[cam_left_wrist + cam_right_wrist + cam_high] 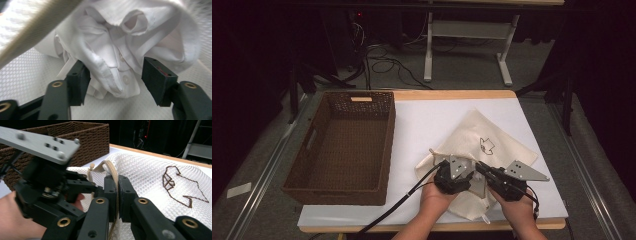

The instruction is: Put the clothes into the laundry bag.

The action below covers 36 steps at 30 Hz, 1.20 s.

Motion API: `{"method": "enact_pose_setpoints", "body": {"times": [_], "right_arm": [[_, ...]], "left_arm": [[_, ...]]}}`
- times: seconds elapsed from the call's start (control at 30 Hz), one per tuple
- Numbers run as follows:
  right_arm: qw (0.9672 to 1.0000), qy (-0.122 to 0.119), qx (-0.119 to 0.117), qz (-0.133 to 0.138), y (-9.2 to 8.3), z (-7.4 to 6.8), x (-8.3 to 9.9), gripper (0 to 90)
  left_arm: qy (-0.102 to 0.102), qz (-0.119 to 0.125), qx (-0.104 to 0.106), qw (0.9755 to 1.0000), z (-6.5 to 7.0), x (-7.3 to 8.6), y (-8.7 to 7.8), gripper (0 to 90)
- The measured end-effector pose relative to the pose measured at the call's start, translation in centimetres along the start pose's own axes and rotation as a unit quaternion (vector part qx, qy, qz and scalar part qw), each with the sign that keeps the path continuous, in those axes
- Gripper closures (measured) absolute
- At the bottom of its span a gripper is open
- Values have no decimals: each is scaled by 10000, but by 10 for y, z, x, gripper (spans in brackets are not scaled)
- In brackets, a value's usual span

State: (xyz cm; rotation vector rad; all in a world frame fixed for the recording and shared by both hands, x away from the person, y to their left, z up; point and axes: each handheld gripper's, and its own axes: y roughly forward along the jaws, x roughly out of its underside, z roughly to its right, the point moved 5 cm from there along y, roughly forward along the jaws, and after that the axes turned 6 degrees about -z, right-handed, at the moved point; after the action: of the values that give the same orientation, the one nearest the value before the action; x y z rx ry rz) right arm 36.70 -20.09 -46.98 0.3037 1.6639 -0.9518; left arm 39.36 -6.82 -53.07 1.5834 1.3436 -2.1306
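Note:
A cream mesh bag (pixel 492 135) with a dark stitched emblem (pixel 180 183) lies on the white table cover. My right gripper (pixel 117 192) is shut on the bag's tan zipper edge (pixel 111 168) and holds it raised; from above it sits at the bag's near side (pixel 482 169). My left gripper (pixel 116 75) reaches into the bag's mouth, its jaws open. A crumpled white buttoned shirt (pixel 120 50) lies between them, inside the mesh. The bag's tan rim (pixel 32 35) crosses above it. From above, the left gripper (pixel 457 169) is close beside the right one.
A brown wicker basket (pixel 347 145) with nothing in it stands on the table's left half, its wall (pixel 82 140) just behind the left gripper. The white cover (pixel 422 120) lies bare between basket and bag. Beyond the table's far wooden edge are cables and a white stand.

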Motion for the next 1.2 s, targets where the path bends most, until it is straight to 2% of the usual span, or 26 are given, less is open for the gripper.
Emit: {"method": "enact_pose_setpoints", "body": {"times": [0.17,0.3,0.33,0.37,0.4,0.43,0.47,0.5,0.53,0.63,0.73,0.83,0.9,0.93,0.97,1.0,1.03,1.2], "right_arm": [[10000,-18,-13,-16,1,-1,0,878],[10000,-33,8,-13,0,-1,0,878],[10000,-48,8,-9,0,-1,0,878],[10000,-44,7,-9,0,-1,0,878],[10000,-43,11,-14,0,-1,0,878],[10000,-42,9,-16,0,-1,0,878],[10000,-42,9,-16,0,-1,0,878],[10000,-17,7,-18,0,-2,0,878],[10000,-24,14,-18,0,-2,0,878],[10000,-28,16,-20,0,-1,0,878],[10000,-21,7,-14,1,0,1,878],[10000,-6,1,-14,1,1,2,878],[10000,66,1,-14,1,3,3,878],[10000,66,1,-14,1,3,3,878],[10000,57,4,-8,1,4,3,878],[10000,38,-20,-3,1,4,3,878],[10000,38,-20,-3,1,4,3,878],[10000,15,-11,-22,1,2,3,878]], "left_arm": [[-35,19,14,10000,-3,2,-11,367],[-61,14,28,10000,-6,5,-21,397],[-82,44,74,9999,-7,6,-25,441],[-80,68,84,9999,-7,7,-27,530],[-59,86,105,9999,-7,8,-29,702],[-39,65,96,9999,-7,8,-28,761],[-6,7,49,10000,-7,9,-27,761],[11,-59,23,10000,-7,10,-24,828],[30,-75,-20,10000,-7,10,-21,860],[-7,-80,-77,9999,-6,5,-6,869],[63,-63,-140,9999,-4,-4,11,868],[89,-69,-163,9998,-1,-10,23,854],[62,-19,-205,9998,0,-10,23,743],[69,-14,-176,9998,-1,-9,21,743],[13,17,-143,9999,-2,-9,19,682],[-11,21,-116,9999,-3,-8,15,550],[12,32,-110,9999,-4,-7,12,550],[-54,54,2,10000,-3,1,-9,354]]}}
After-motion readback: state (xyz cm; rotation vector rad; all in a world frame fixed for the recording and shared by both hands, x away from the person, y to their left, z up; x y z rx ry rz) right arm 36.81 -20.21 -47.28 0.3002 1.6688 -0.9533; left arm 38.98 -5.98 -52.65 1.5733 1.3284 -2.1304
